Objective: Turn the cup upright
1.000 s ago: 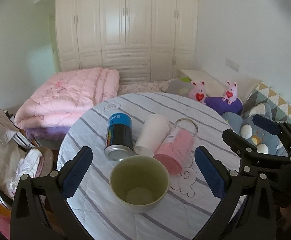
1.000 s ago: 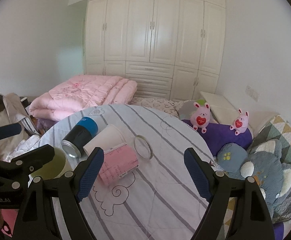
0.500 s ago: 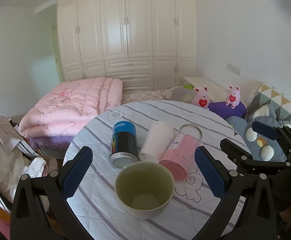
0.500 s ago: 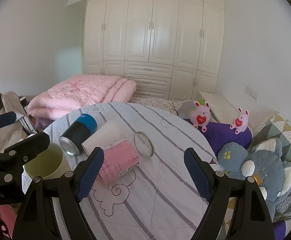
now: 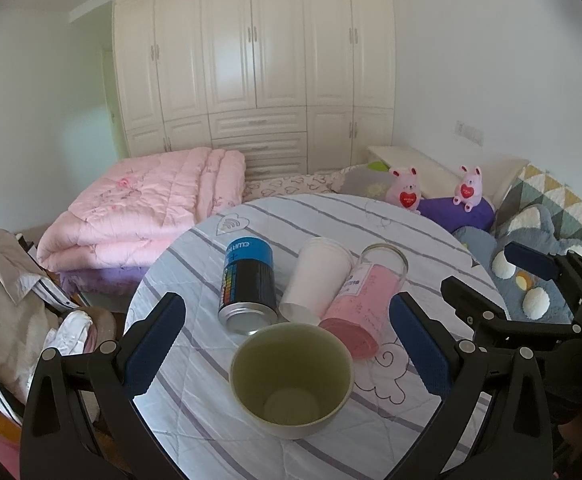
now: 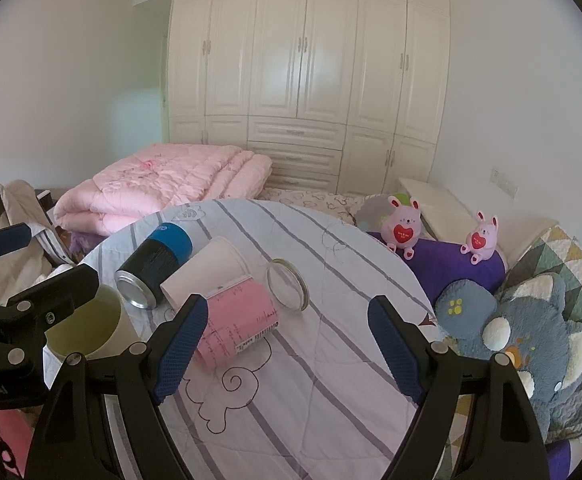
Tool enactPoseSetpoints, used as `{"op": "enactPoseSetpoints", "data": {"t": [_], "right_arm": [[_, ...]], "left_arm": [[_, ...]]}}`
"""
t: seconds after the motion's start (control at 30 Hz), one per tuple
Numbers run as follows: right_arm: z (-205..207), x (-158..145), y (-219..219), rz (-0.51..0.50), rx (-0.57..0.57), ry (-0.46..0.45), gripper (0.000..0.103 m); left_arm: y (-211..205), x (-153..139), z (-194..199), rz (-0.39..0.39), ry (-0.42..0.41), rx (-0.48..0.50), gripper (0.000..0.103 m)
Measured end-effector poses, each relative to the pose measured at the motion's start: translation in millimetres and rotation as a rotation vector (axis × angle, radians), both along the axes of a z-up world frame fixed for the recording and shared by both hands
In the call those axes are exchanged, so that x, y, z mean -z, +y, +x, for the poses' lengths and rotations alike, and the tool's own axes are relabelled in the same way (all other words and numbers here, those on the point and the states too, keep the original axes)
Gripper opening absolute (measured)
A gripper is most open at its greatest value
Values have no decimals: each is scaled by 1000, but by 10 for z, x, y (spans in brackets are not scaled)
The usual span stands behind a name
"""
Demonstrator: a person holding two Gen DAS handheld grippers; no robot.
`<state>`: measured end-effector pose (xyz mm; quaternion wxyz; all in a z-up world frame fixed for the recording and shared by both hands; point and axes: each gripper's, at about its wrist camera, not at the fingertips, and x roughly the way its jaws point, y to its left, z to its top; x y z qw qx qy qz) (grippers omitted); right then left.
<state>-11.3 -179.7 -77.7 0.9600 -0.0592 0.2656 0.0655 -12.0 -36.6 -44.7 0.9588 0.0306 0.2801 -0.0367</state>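
Observation:
A green cup (image 5: 291, 376) stands upright on the round striped table (image 5: 371, 216), mouth up, between the tips of my open, empty left gripper (image 5: 287, 340). Behind it lie on their sides a black-and-blue can (image 5: 247, 280), a white paper cup (image 5: 317, 276) and a pink-filled clear jar (image 5: 361, 296). In the right wrist view the green cup (image 6: 87, 326) sits at the left, partly behind the left gripper. My right gripper (image 6: 287, 348) is open and empty over the table, its left finger beside the pink jar (image 6: 239, 324); the white cup (image 6: 207, 268) and can (image 6: 155, 260) lie beyond.
A folded pink quilt (image 5: 147, 208) lies on the bed behind the table. Two pink plush rabbits (image 6: 403, 232) and a grey plush toy (image 6: 531, 336) sit to the right. Clothes (image 5: 7, 304) are piled at the left. White wardrobes (image 5: 251, 60) fill the far wall.
Both grippers have drawn back and tilted up a little, so the table objects sit lower in view. The green cup stands as before. Nothing was grasped.

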Motion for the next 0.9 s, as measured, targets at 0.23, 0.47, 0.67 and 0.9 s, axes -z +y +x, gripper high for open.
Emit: {"op": "enactPoseSetpoints", "data": {"t": [0.23,0.47,0.67,0.9], "right_arm": [[67,1,-19,1,9,19,84],[170,-18,-4,10,0,34,84],[206,-28,38,4,-13,31,84],[226,-40,24,8,-11,34,84]], "left_arm": [[-13,0,91,18,21,-3,103],[-40,-41,180,15,30,7,103],[-87,-57,221,24,25,14,103],[-88,-65,201,39,3,0,103]]}}
